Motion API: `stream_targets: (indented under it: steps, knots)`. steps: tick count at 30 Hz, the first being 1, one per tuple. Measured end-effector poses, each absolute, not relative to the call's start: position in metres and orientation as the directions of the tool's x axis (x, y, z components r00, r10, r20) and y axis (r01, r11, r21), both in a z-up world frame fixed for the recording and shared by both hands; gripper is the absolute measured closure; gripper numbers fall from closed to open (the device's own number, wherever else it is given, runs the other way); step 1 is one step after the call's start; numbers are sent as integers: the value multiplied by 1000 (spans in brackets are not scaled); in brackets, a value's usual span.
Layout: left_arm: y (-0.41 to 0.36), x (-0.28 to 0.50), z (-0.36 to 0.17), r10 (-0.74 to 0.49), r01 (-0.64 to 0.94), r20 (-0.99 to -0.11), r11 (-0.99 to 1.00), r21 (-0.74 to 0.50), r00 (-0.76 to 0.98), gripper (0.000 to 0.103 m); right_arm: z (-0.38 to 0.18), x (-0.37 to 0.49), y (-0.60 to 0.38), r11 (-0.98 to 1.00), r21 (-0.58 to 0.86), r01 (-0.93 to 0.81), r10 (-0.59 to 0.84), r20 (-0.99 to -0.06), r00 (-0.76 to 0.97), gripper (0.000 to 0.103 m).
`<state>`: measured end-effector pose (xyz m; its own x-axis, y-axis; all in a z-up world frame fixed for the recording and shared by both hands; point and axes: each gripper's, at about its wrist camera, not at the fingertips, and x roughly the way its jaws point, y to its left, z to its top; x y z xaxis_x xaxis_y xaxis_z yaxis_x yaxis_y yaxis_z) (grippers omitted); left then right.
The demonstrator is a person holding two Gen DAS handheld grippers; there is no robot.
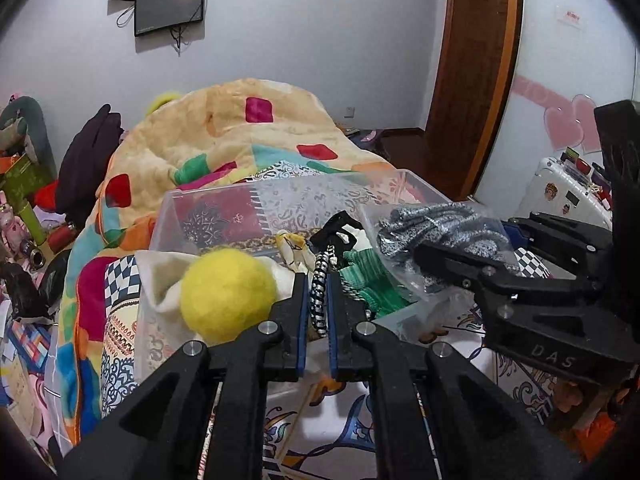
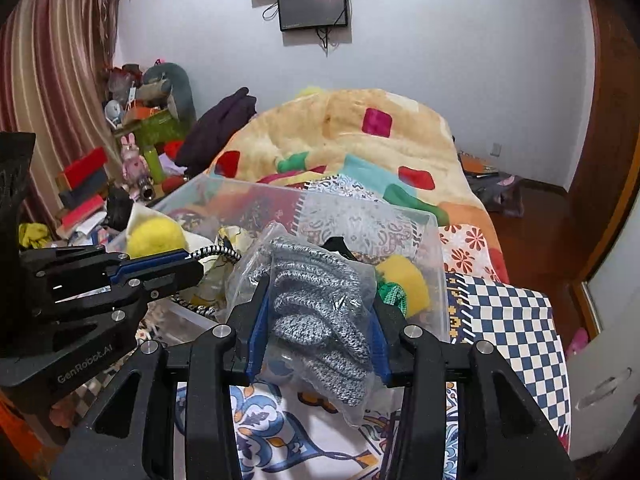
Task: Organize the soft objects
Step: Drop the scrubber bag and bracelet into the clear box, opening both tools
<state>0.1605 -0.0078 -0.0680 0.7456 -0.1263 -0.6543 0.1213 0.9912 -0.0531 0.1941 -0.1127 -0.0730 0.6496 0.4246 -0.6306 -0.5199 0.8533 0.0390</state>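
Nearest the left wrist camera, the left gripper (image 1: 319, 300) is pinched narrow on a black-and-white braided cord (image 1: 319, 304) that runs up between its blue pads, at the near edge of the clear plastic bin (image 1: 224, 200). Just left of that cord, against the bin's near wall, sits a yellow felt ball (image 1: 227, 294) resting on cream cloth (image 1: 160, 276).

On the right of the bin's near side, the right gripper (image 2: 316, 332) is closed around a clear bag of grey knitted items (image 2: 316, 312), its pads pressing the bag from both sides; the bag hangs partly over the rim, with its lower end outside the bin, above the patterned bedsheet (image 2: 516, 320).

Farther into the bin lie a green knitted piece (image 1: 364, 284), a black strap (image 1: 338, 226) and a second yellow ball (image 2: 404, 284) toward the right wall. Beyond the bin's far wall rises the cream quilt with coloured squares (image 1: 240, 128).

The likely risks: the slick bag may slide out of the pads, since only soft knit and film are clamped. The cord may snag on the strap or cloth and drag them over the rim when lifted. With both grippers crowding the same near edge, they could knock together or nudge the felt ball out.
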Motion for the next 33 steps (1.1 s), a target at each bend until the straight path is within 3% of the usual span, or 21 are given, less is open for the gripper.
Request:
stream_targets:
  steps: [7,10,18,21,24,29,31,33]
  knots:
    - [-3,151,-61,-162,135,-645,987,-91,747,77,-68,192,-113,855,26,-519,414,-638,649,55]
    - [-3,143,-54,-169,138,-627,985,-99,760,77,-60,188,-117,855,29,-517,422,-617,664,47]
    - [3,111,-17,-175,136,-527,984,-112,832,76,-22,162,-129,850,14,-526,456,-520,722,45]
    - [5,98,-3,-176,134,-483,984,-121,858,66,-9,151,-134,847,16,-532,473,-480,739,42]
    - [6,84,8,-171,128,-436,984,-126,884,57,3,140,-139,846,24,-533,490,-429,759,32]
    - [2,67,17,-137,108,-374,989,-98,917,38,15,125,-143,843,25,-537,506,-375,777,28]
    - [1,62,19,-131,103,-356,990,-98,925,33,17,121,-145,848,28,-530,504,-353,788,15]
    - [2,57,20,-121,95,-345,991,-92,931,28,17,118,-145,853,21,-521,497,-336,800,14]
